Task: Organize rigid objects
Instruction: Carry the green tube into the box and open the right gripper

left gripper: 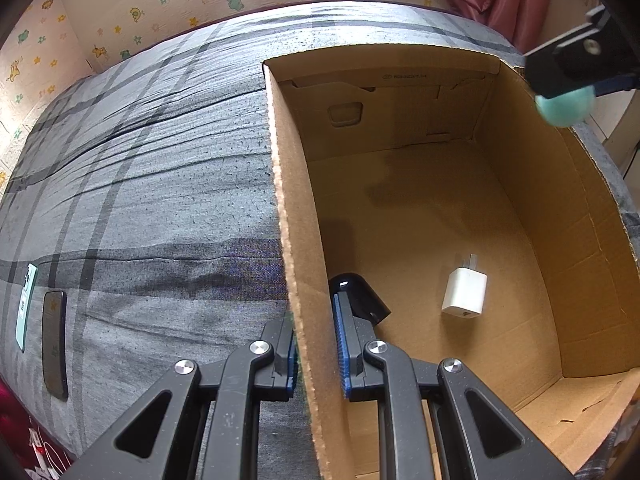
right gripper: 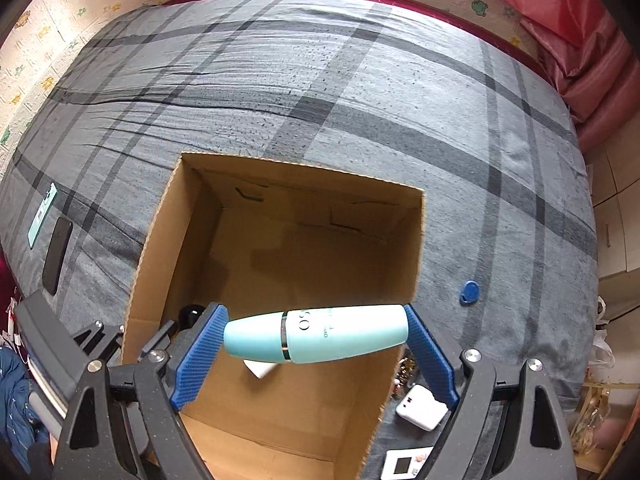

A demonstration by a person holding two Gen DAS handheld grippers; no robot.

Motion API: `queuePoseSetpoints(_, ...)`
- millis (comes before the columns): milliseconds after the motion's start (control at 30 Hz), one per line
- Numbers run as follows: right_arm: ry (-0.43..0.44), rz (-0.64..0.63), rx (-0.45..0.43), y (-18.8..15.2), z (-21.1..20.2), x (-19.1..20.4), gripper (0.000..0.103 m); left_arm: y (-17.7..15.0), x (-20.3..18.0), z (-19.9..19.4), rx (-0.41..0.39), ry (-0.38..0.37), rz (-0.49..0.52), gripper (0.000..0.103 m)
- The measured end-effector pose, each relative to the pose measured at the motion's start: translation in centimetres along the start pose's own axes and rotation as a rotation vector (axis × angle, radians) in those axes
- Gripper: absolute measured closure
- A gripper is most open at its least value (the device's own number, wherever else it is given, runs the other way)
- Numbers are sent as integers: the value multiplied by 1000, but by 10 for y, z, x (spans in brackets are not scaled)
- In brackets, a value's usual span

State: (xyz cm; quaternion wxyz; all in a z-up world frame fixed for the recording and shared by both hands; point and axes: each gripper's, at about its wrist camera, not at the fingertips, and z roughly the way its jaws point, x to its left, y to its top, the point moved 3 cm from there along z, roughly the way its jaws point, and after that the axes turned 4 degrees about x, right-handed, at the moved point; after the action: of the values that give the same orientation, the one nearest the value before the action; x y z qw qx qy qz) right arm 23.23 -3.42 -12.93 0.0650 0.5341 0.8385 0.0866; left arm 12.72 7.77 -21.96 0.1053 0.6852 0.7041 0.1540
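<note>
An open cardboard box (left gripper: 296,240) (right gripper: 152,232) stands on a bed with a grey plaid cover. Inside lie a white charger plug (left gripper: 464,290) and a black rounded object (left gripper: 358,294). My left gripper (left gripper: 316,344) is shut on the box's left wall, one finger inside and one outside. My right gripper (right gripper: 316,334) is shut on a turquoise bottle (right gripper: 316,334), held sideways by its ends above the box opening. The bottle's tip (left gripper: 564,106) and the right gripper show at the upper right of the left wrist view.
A black phone (left gripper: 54,344) (right gripper: 58,254) and a mint phone (left gripper: 26,306) (right gripper: 42,214) lie on the bed's left. A blue tag (right gripper: 469,292) lies right of the box. White devices (right gripper: 422,406) lie near the box's front right corner. Pink bedding (right gripper: 560,32) is piled at the far right.
</note>
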Motion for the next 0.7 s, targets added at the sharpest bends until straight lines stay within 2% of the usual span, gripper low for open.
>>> queuePoseSetpoints(400,-19,9,69,20,58,22,12,0,1,0,-3,-6,-1,86)
queuePoseSetpoints(700,-30,11,121,22,96,31,12,-1,1,0,-5,-3,1,86)
